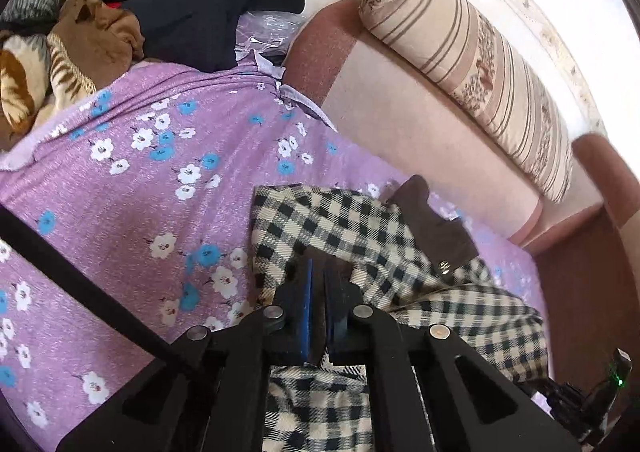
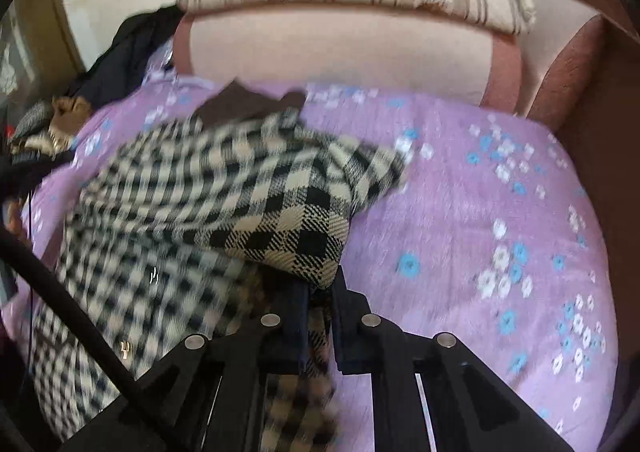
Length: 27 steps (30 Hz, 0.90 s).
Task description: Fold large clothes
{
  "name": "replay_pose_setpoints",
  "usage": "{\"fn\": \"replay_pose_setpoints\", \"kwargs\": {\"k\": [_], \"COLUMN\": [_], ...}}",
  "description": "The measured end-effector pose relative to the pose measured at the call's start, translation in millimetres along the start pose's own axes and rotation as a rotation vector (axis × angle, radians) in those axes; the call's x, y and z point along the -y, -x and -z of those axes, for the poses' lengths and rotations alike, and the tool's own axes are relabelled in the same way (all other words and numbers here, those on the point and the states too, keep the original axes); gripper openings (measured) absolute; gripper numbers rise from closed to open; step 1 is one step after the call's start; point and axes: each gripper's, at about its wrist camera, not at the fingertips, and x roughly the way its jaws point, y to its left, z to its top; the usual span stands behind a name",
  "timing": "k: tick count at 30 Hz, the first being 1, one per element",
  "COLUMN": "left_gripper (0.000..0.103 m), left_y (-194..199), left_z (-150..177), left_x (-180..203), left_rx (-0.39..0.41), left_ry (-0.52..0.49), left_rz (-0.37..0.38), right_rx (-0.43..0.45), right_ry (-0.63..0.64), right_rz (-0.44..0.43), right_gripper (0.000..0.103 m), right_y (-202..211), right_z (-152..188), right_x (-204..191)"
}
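there, both tongs, left tongs (image 1: 318, 272) and right tongs (image 2: 320, 292), clamped on checked coat (image 2: 192, 188)

The right hand-held gripper (image 2: 320, 292) pinches the checked coat (image 2: 224, 188) over the floral sheet (image 2: 480, 212).

A home living room: a pink sofa (image 2: 340, 48) under a floral purple sheet (image 1: 168, 188), striped bolster cushion (image 1: 480, 68), heaped clothes (image 1: 192, 12).

No text is legible. The striped bolster (image 1: 472, 68) bears a round printed emblem with lettering on its end, too small and warped to make out; the right wrist view is blurred.
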Motion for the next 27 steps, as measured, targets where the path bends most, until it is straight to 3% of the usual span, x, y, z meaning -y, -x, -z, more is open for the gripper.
{"fn": "replay_pose_setpoints", "kwargs": {"k": [2, 4, 5, 6, 12, 15, 16, 18, 19, 21, 25, 27], "left_gripper": [0.011, 0.047, 0.076, 0.082, 0.083, 0.082, 0.077, 0.045, 0.038, 0.005, 0.005, 0.005], "left_y": [-3, -7, -9, -11, -38, -57, -61, -69, -69, -63, -38, -35], "left_z": [4, 8, 10, 11, 11, 15, 17, 20, 20, 18, 4, 1], "left_x": [5, 7, 8, 7, 2, -1, 0, 9, 11, 14, 11, 10], "left_rx": [-0.019, -0.036, -0.042, -0.036, -0.042, -0.086, -0.099, -0.121, -0.115, -0.080, -0.001, 0.002], "left_ry": [-0.024, -0.045, -0.052, -0.053, -0.032, -0.016, -0.026, -0.084, -0.105, -0.127, -0.074, -0.090], "left_rz": [-0.014, -0.006, -0.002, -0.001, -0.054, -0.040, -0.040, -0.053, -0.060, -0.050, 0.018, -0.031], "right_rx": [-0.082, -0.139, -0.161, -0.171, -0.169, -0.167, -0.167, -0.167, -0.166, -0.166, -0.162, -0.173], "right_ry": [0.028, 0.027, 0.024, 0.021, 0.019, 0.016, 0.014, 0.002, -0.002, -0.009, -0.008, -0.004], "right_rz": [0.053, 0.059, 0.064, 0.064, 0.052, 0.041, 0.039, 0.028, 0.023, 0.016, -0.003, -0.009], "right_gripper": [0.010, 0.009, 0.009, 0.009, 0.009, 0.009, 0.009, 0.010, 0.009, 0.010, 0.010, 0.010], "right_y": [-23, -39, -48, -51, -47, -44, -45, -45, -45, -46, -44, -48], "right_z": [13, 21, 25, 26, 31, 37, 37, 36, 36, 35, 34, 34], "right_x": [-4, -6, -5, -5, -8, -10, -6, -2, -1, 1, 4, 3]}}
